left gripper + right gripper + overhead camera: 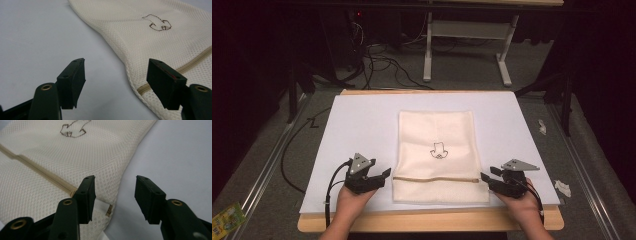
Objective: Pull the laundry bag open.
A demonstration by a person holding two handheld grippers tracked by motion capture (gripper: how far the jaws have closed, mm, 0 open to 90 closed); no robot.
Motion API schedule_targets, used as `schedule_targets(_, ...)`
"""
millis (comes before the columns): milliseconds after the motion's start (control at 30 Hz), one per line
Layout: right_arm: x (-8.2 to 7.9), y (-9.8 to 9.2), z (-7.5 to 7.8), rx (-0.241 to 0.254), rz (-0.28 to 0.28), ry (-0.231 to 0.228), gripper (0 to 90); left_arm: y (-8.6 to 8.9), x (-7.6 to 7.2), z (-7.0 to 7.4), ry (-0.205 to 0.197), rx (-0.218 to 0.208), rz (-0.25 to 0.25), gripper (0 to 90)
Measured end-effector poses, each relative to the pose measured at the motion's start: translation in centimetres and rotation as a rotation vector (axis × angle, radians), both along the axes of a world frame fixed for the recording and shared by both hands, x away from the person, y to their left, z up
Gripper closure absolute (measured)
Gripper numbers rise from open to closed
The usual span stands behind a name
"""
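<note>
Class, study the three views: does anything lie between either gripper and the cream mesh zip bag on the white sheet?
Nothing visible does. The left gripper and right gripper sit beside the cream mesh zip bag, jaws open at its two side edges near the zip, with bare white sheet between.

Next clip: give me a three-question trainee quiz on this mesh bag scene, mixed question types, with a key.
1. True or false: the left gripper grips the mesh bag.
2. Which runs across the bag nearest the person? A) a zipper B) a red ribbon C) a row of buttons
3. Fill in: the bag lies on a white ___ covering the wooden table.

Key: 1 false, its jaws stand open beside the bag's edge, as do those of the right gripper; 2 A; 3 sheet.
</note>
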State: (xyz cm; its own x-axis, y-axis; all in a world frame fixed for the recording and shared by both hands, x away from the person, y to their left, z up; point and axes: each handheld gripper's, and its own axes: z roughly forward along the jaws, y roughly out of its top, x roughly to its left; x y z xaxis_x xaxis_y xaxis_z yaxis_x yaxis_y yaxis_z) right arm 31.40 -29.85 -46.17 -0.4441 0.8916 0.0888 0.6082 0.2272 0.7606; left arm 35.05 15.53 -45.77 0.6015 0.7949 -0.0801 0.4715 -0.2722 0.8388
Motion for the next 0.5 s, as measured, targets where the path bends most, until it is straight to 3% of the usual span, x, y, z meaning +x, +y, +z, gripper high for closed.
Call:
schedule_targets(233,0.1,-0.2,-0.8,0.012,0.003,0.059,61.7,0.3,-0.1,0.1,0.000,0.010,-0.013,31.6)
schedule_targets(433,-0.3,-0.1,-1.0,-0.005,0.019,0.078,65.3,0.4,-0.1,0.3,0.003,0.011,-0.012,31.6)
schedule_targets(500,-0.3,-0.1,-1.2,0.010,0.018,0.085,67.2,0.3,-0.1,0.4,-0.004,0.015,-0.012,31.6)
